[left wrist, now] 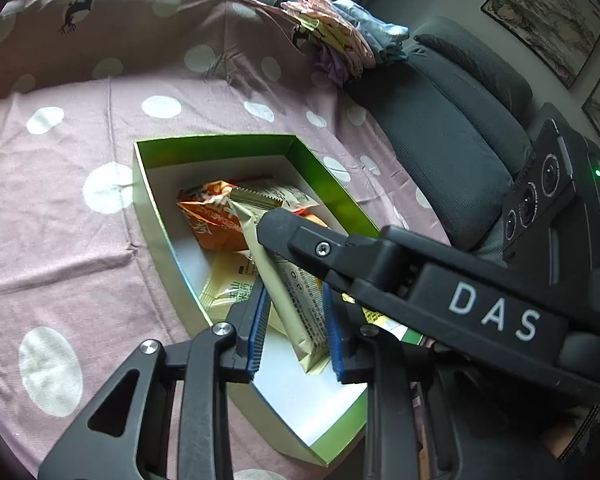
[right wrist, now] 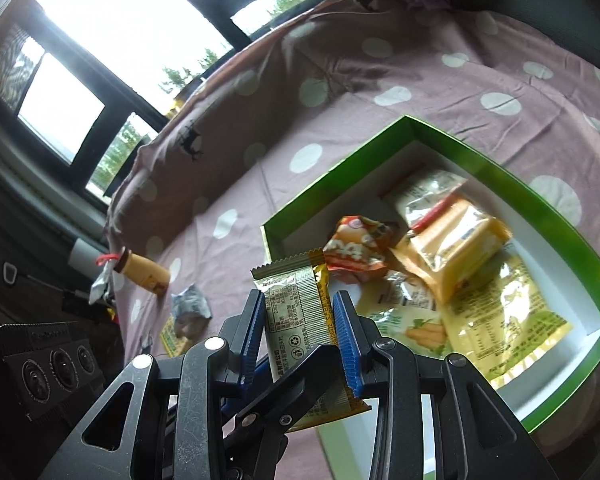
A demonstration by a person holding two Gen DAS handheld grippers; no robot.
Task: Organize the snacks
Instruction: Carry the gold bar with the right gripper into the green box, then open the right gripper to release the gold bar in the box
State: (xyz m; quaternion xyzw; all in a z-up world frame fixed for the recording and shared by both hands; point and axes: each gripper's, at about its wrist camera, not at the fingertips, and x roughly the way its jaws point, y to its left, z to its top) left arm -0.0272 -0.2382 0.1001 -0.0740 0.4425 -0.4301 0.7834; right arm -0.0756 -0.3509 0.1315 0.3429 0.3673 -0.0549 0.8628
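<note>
Over the near end of the green box (right wrist: 452,148), a long snack bar wrapper (right wrist: 300,300), beige and gold with fine print on its back, is pinched between the blue pads of the right gripper (right wrist: 300,332), its crimped top edge standing up beyond the fingertips. The jaws are closed on it. In the left wrist view the left gripper (left wrist: 294,328) likewise has a beige snack bar (left wrist: 296,300) between its blue pads, jaws gripping it around the lower part, the bar slanting up and away over the box (left wrist: 220,144) interior. Whether both grippers hold the same bar I cannot tell (each camera is partly blocked by the other tool's black body (left wrist: 420,276)).

Inside the white-floored box lie an orange crumpled packet (right wrist: 356,248), a yellow-orange pouch (right wrist: 460,248) resting on top of other packets, and a pale green-and-yellow bag (right wrist: 508,320) printed with stick-shaped biscuits.

The box sits on a mauve bedsheet with white dots (right wrist: 340,80), not a table. To the left on the sheet are a small brown bottle (right wrist: 144,276) lying on its side, a crumpled silver wrapper (right wrist: 190,308) near it, and a yellow packet (right wrist: 172,336) partly under that wrapper. Beyond the bed, folded cloths (left wrist: 340,40) are piled by a dark grey seat (left wrist: 440,132), and bright windows (right wrist: 140,20) fill the far wall.
</note>
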